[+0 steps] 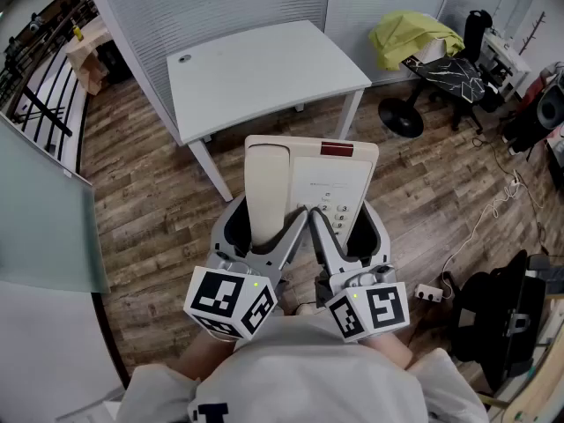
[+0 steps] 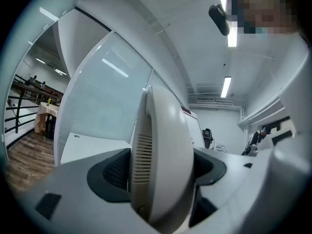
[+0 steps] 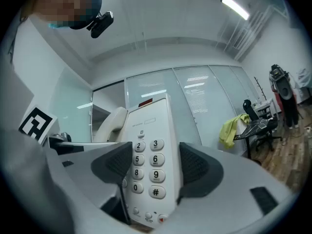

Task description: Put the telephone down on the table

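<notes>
Telephone held in the air over the floor, short of the white tabletop farther off. Left gripper, spread wide, clamps the handset; right gripper, also wide, clamps the keypad end. Risk: handset probably sits loose in its cradle, so uneven moves could pull it off; any slip drops everything on the floor.

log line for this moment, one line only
telephone: held in air, not on table | left gripper: shut on handset | right gripper: shut across keypad
</notes>
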`<action>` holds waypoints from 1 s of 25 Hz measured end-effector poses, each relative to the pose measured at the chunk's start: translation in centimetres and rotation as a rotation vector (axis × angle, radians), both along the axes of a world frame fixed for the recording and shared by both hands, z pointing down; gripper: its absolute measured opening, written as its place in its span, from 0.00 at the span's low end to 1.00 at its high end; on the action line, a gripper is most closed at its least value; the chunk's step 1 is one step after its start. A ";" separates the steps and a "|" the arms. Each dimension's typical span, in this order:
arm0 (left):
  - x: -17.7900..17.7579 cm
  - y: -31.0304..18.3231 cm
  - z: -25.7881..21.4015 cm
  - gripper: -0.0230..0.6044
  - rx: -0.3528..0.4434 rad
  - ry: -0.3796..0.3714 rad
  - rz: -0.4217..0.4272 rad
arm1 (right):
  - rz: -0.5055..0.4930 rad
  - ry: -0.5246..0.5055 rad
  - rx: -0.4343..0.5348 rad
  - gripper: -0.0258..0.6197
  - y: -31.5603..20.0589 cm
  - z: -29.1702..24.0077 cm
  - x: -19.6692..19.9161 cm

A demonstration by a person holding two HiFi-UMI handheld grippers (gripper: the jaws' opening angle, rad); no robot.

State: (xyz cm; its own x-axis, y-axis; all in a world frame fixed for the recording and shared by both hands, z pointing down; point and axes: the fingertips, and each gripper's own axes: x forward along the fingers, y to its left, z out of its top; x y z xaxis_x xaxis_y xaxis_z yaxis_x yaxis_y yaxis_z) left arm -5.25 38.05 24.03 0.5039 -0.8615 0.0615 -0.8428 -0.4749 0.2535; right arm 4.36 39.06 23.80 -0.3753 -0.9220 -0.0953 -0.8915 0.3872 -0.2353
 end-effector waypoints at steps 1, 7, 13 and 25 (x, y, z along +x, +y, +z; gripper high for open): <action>0.0 0.0 0.0 0.60 0.000 0.001 -0.002 | -0.001 0.000 0.000 0.54 -0.1 0.0 0.0; -0.3 -0.1 0.0 0.60 0.000 0.000 -0.003 | 0.001 -0.004 -0.001 0.54 -0.1 -0.1 -0.3; -0.8 0.0 0.2 0.60 -0.001 0.005 0.002 | 0.004 0.002 -0.002 0.54 0.0 0.1 -0.8; -3.0 -1.0 0.1 0.60 0.009 0.002 0.021 | 0.013 -0.006 0.003 0.54 -0.9 0.0 -3.0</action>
